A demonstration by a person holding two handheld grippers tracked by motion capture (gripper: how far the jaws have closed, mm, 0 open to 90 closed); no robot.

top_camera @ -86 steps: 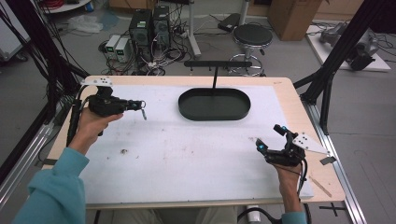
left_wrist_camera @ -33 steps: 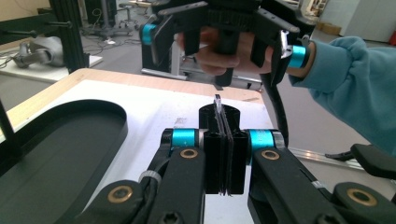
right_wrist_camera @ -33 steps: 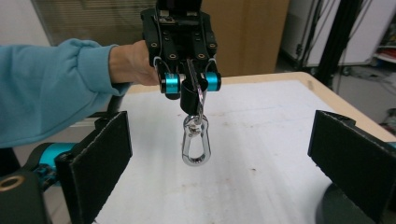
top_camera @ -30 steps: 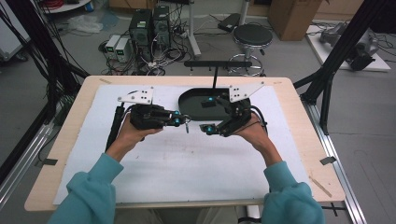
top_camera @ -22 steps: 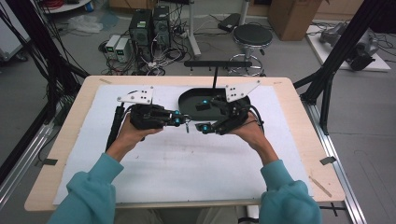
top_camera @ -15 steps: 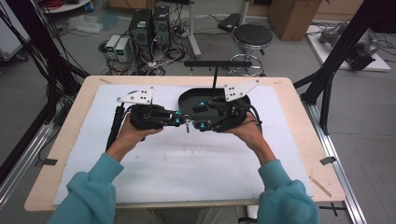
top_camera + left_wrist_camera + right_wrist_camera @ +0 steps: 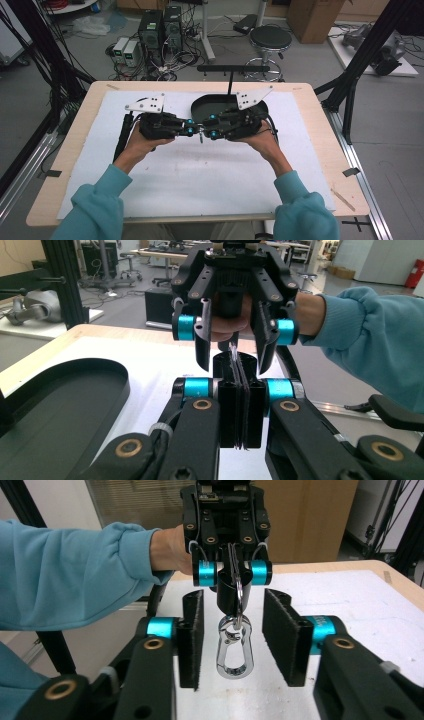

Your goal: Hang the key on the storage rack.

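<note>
Handover half done: carabiner (image 7: pixel 234 649) is clenched at its upper end by left tongs (image 7: pixel 235 587), hanging between pads of right tongs (image 7: pixel 235 640), whose jaws have just been closing but are not yet pressed; transfer above desk (image 7: pixel 200 175) remains.

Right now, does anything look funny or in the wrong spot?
Nothing looks broken or spilled. The one unusual thing: a shiny metal clip hangs in mid-air from the shut left gripper, not resting on the table. The right gripper has just been closing around it, but its pads stand apart from it.
</note>
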